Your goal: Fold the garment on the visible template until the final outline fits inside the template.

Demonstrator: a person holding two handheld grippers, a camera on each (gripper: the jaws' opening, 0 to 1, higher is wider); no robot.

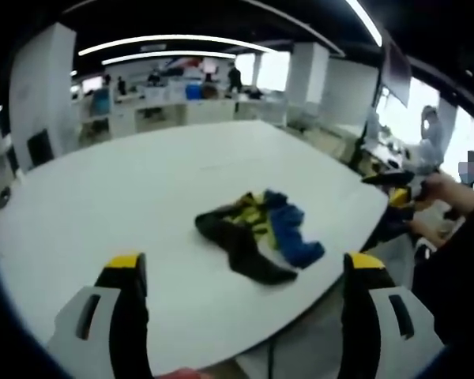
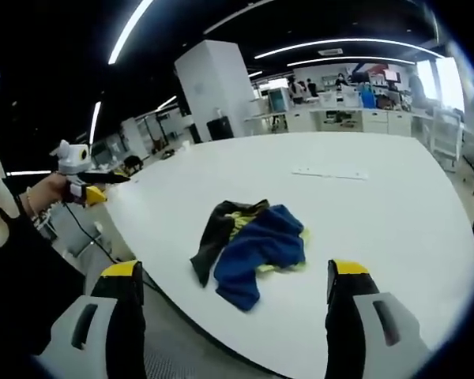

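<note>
A crumpled garment (image 1: pixel 259 235) in black, yellow and blue lies bunched on the white desk (image 1: pixel 142 197), close to the curved near edge where the person stands and well apart from the far edge. No fold has begun, judging by the heap: sleeves and hems are tangled, so its outline cannot be read. Both tongs are released and grasp nothing. The left gripper (image 1: pixel 245 272) has its 2 yellow-tipped jaws spread wide, held off the desk short of the near edge, and the right gripper (image 2: pixel 231 284) is likewise spread and held back from that edge. They probably hang back this way to survey the heap from 2 sides before picking corners. In the left gripper view the other tool (image 1: pixel 395 189) shows at the right, gripped by a hand, beyond the desk's edge; in the right gripper view its counterpart (image 2: pixel 79 178) appears at the left. No template outline can be made out on the desk; a faint pale strip (image 2: pixel 330 172) lies toward the far side, too small to identify. What kind of garment it is remains unclear.
</note>
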